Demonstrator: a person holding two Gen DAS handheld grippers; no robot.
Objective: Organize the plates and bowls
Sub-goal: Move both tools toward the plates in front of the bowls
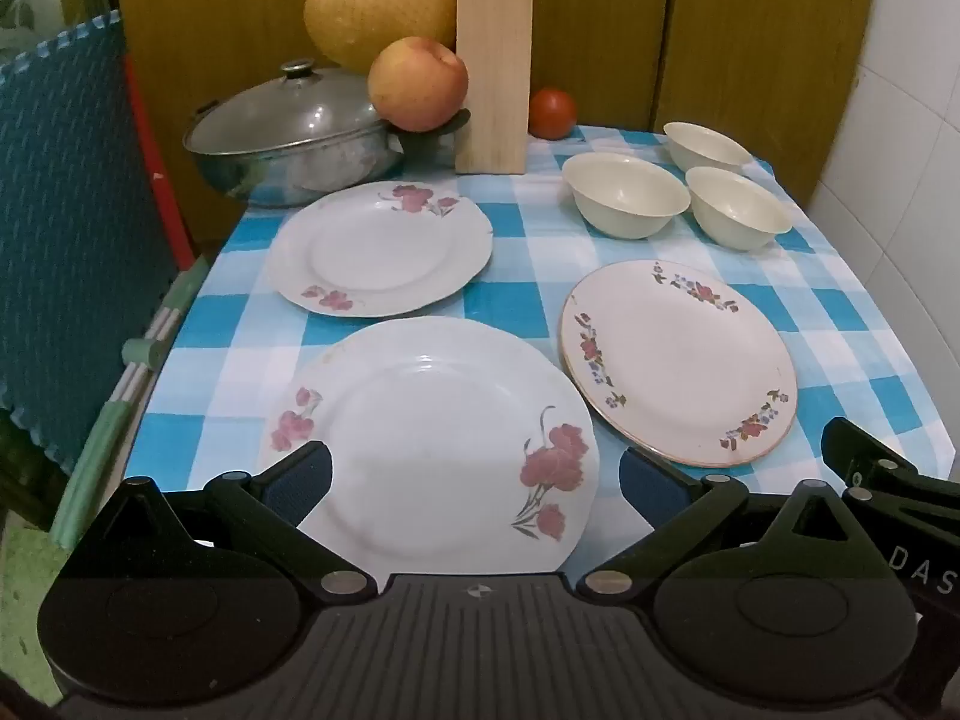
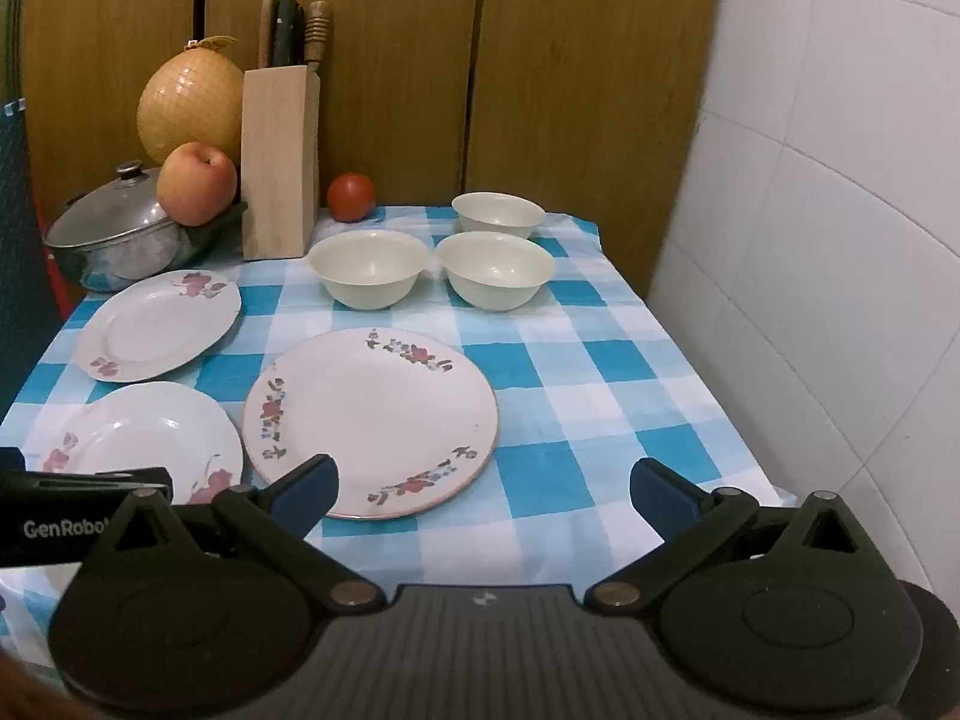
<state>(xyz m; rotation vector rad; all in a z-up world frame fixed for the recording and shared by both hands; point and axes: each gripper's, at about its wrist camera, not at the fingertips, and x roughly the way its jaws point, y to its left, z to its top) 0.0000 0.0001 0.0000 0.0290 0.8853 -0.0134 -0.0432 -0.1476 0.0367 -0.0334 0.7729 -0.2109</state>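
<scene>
Three flowered plates lie on the blue checked tablecloth: a near white plate [image 1: 432, 444] [image 2: 144, 438], a far white plate [image 1: 378, 249] [image 2: 159, 324], and a gold-rimmed plate [image 1: 678, 360] [image 2: 369, 420]. Three cream bowls stand behind: left [image 1: 624, 195] [image 2: 369, 270], right [image 1: 738, 207] [image 2: 495, 270], back [image 1: 705, 147] [image 2: 498, 213]. My left gripper [image 1: 477, 483] is open and empty, hovering over the near white plate's front. My right gripper [image 2: 483, 489] is open and empty, above the gold-rimmed plate's near edge.
A lidded steel pot [image 1: 294, 132] [image 2: 114, 234], an apple [image 1: 417, 84] [image 2: 195, 183], a netted pomelo [image 1: 378, 3] [image 2: 186, 108], a wooden knife block [image 1: 492, 69] [image 2: 279, 165] and a tomato [image 1: 552, 113] [image 2: 351, 197] stand at the back. A tiled wall [image 2: 810, 270] is right. A teal chair back [image 1: 66, 180] is left.
</scene>
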